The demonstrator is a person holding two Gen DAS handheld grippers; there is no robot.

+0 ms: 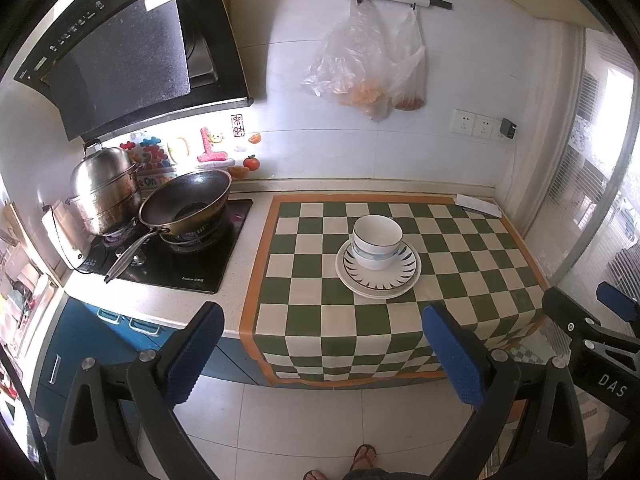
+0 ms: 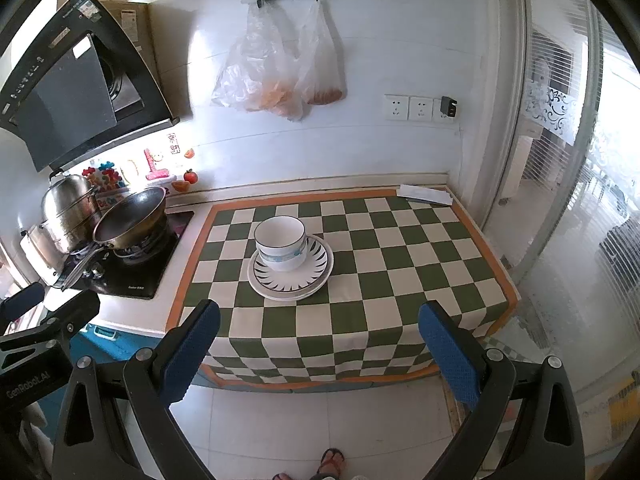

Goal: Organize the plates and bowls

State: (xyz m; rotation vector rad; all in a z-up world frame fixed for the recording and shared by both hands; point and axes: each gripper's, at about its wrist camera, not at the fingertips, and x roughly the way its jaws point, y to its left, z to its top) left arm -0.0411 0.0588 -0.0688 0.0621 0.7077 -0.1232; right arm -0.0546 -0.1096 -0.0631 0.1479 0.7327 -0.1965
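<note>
Bowls (image 1: 377, 240) and plates (image 1: 378, 270) sit in one stack near the middle of the checked cloth (image 1: 312, 280) that covers the bench (image 1: 176, 296), well apart from both grippers. Two bowls appear nested, the lower one showing a pale blue band, and they stand on a plate with dark rays around its rim; at least one plainer plate lies under that.

All of it looks like glazed ceramic, so I judge it stiff, fairly heavy for its size, smooth and slippery, and quick to chip or break if knocked or dropped. The bowl wall at the rim is the likely place to pinch, one finger inside and one outside. The plates lie flat on soft cloth, so a rim edge would need lifting before a finger can get beneath it.

The left gripper (image 1: 322, 344) hangs over the floor in front of the bench with its blue pads spread wide and nothing between them. The right gripper (image 2: 320, 344) is likewise wide and empty.

Readable writing: "DAS" on the right gripper's body in the left view, "GenRobot.AI" on the left gripper's body in the right view. The stove (image 1: 176, 256) front carries a small white brand mark, too small to read. A red seal sticker (image 1: 237, 125) on the wall bears Chinese characters I cannot make out for certain.
</note>
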